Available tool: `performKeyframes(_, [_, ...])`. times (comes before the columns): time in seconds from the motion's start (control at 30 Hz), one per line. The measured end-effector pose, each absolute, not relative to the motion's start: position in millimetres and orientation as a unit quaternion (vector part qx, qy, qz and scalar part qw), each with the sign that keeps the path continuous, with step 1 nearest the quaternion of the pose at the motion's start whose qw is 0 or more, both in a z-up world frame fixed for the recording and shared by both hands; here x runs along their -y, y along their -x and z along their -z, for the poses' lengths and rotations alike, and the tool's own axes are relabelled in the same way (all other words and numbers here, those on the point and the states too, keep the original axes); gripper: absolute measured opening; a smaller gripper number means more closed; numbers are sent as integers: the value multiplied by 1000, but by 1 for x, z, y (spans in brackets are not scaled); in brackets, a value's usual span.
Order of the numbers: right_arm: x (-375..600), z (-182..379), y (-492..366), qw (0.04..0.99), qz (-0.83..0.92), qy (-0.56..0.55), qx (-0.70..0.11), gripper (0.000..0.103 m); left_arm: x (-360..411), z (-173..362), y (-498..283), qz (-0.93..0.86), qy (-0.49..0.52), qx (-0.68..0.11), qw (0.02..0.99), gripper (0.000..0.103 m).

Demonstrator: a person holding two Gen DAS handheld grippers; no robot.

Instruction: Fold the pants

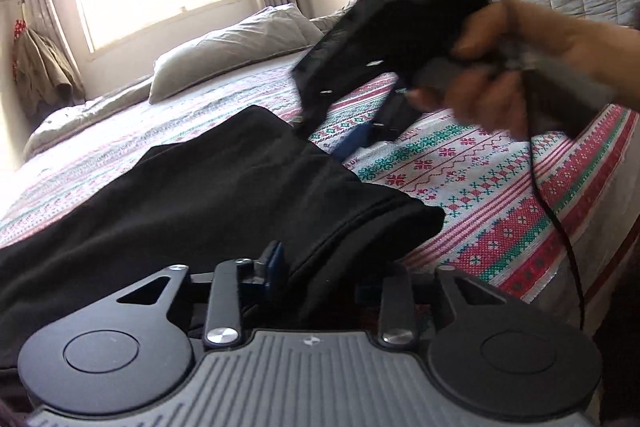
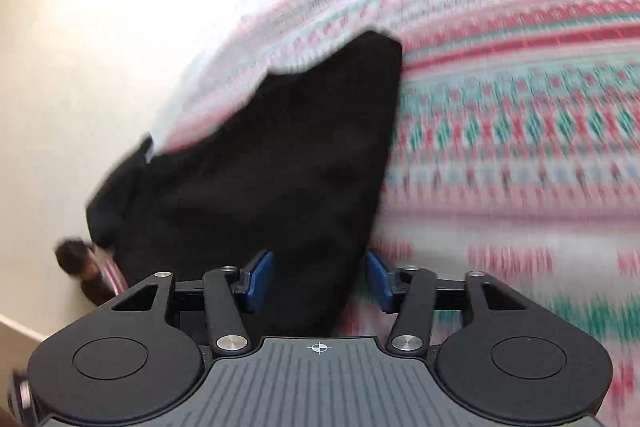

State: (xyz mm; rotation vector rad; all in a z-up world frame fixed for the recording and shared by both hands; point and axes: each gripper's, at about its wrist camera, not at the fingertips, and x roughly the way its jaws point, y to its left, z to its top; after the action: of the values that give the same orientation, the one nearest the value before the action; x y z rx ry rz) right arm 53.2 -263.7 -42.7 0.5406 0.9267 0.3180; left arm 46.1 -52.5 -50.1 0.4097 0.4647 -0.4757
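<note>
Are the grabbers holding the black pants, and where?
The black pants sit between the left gripper's fingers at a near edge. The right gripper has cloth between open fingers. Whether either grips cannot be told.
</note>
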Motion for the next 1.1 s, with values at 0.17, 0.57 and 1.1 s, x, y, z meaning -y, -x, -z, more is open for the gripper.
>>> performKeyframes(0.17, [270, 53, -91, 866, -144, -275, -392, 31, 59, 52, -44, 222, -210, -222, 926, 26])
performKeyframes(0.57, [296, 64, -139, 867, -70, -365, -332, 6, 60, 36, -49, 221, -169, -250, 927, 6])
performKeyframes(1.1, [437, 14, -33, 870, 32, -401, -284, 5, 125, 3, -41, 393, -22, -268, 879, 6])
